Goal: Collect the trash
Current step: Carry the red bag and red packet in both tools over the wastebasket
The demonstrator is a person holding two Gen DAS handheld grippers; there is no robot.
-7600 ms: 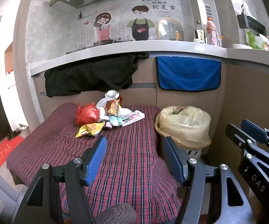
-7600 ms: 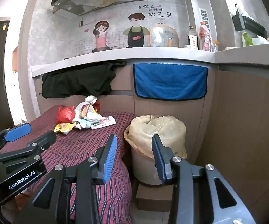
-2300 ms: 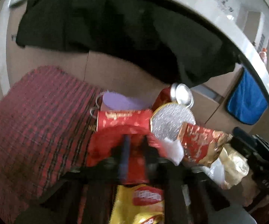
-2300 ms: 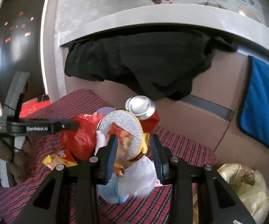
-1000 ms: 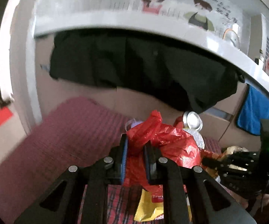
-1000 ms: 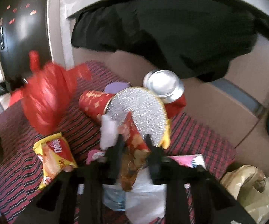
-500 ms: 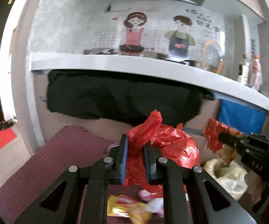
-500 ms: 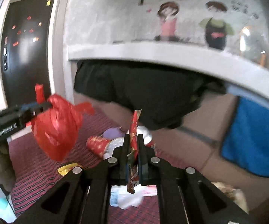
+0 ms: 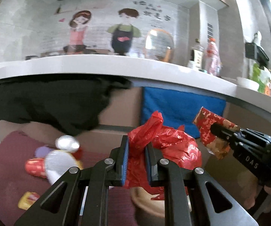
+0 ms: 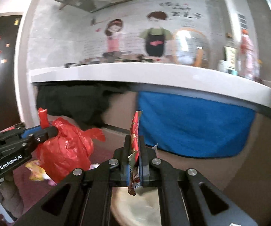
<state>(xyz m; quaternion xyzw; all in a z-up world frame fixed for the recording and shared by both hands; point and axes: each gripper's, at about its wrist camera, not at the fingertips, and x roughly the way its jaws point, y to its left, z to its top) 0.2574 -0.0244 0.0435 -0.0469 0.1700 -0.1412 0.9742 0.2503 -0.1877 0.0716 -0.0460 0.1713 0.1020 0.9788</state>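
Note:
My left gripper (image 9: 137, 146) is shut on a crumpled red plastic bag (image 9: 171, 150), held in the air over the bin (image 9: 144, 205). From the right wrist view the same red plastic bag (image 10: 65, 150) hangs at the left gripper (image 10: 47, 130). My right gripper (image 10: 134, 143) is shut on a flat red snack wrapper (image 10: 134, 126), edge-on, above the bin liner (image 10: 135, 207). In the left wrist view the snack wrapper (image 9: 208, 126) and right gripper (image 9: 220, 131) sit to the right. More trash lies on the plaid cloth: a red cup (image 9: 34, 167), a silver-lidded can (image 9: 67, 143), a yellow packet (image 9: 28, 199).
A white counter ledge (image 9: 116, 66) runs across above. A black garment (image 9: 50, 101) and a blue towel (image 9: 180, 103) hang from it against the wooden panel. Bottles (image 9: 212, 56) stand on the counter at right. A hand (image 10: 5, 192) holds the left gripper.
Both grippers have risen and swung right from the trash pile toward the bin, each carrying its piece. The pile now lies low at the left; the blue towel is straight ahead.

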